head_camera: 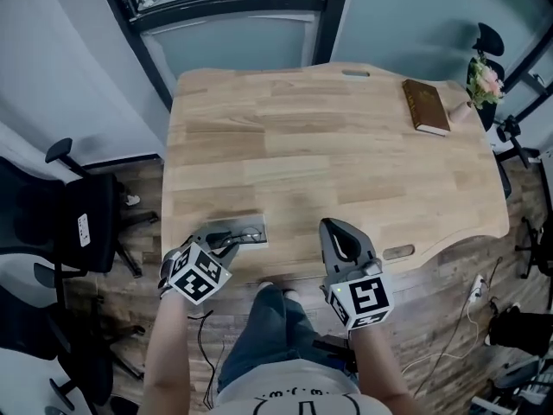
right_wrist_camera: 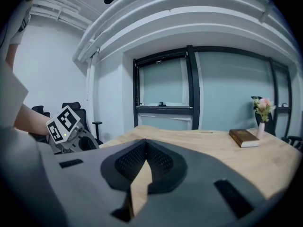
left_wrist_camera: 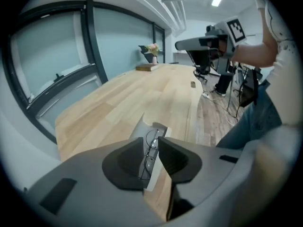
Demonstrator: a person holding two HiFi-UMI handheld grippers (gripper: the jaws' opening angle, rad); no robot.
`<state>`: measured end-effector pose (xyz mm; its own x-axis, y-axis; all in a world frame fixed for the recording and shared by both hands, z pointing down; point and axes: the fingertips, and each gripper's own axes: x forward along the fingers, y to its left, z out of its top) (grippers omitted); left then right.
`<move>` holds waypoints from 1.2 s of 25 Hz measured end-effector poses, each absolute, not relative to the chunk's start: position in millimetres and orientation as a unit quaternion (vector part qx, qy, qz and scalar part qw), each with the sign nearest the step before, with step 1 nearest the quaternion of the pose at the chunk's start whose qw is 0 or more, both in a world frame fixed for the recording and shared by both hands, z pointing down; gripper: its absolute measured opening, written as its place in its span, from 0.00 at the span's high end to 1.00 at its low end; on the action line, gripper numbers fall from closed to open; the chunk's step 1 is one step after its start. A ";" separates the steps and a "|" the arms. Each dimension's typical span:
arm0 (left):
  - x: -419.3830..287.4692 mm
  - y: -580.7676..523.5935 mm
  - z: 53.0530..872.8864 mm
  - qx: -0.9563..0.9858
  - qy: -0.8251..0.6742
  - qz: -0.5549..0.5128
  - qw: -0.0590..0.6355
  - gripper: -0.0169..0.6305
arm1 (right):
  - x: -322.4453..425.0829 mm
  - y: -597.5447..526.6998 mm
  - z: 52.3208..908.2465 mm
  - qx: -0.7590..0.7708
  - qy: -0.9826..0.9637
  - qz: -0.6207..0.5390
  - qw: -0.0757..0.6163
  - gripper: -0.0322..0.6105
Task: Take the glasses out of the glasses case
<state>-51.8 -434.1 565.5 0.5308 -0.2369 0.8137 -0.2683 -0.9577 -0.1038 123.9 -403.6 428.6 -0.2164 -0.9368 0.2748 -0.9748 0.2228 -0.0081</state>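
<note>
- Wooden table (head_camera: 346,145) is carrying the grey glasses case (left_wrist_camera: 141,127), lying open near our front edge with the glasses (left_wrist_camera: 152,144) inside.
- We are holding the left gripper (head_camera: 228,241) over it, jaws slightly apart, glasses showing in the gap.
- Our right gripper (right_wrist_camera: 146,144) is hovering alongside, jaws together, empty.

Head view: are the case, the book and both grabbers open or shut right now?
glasses case: open, glasses lying inside.
left gripper: open, glasses between its jaws.
right gripper: shut, empty.
book: closed, lying flat.
</note>
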 end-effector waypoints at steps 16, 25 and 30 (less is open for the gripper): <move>-44.3 -444.8 640.3 0.800 0.013 0.599 -0.035 0.86 | 139.5 -395.6 476.3 0.640 -0.746 0.137 0.122 0.93; -43.3 -443.5 644.2 0.789 0.027 0.614 -0.026 0.93 | 145.2 -395.8 473.7 0.642 -0.746 0.132 0.120 0.93; -46.2 -444.5 632.3 0.791 -0.010 0.609 -0.053 0.94 | 148.7 -390.1 457.4 0.640 -0.750 0.117 0.115 0.93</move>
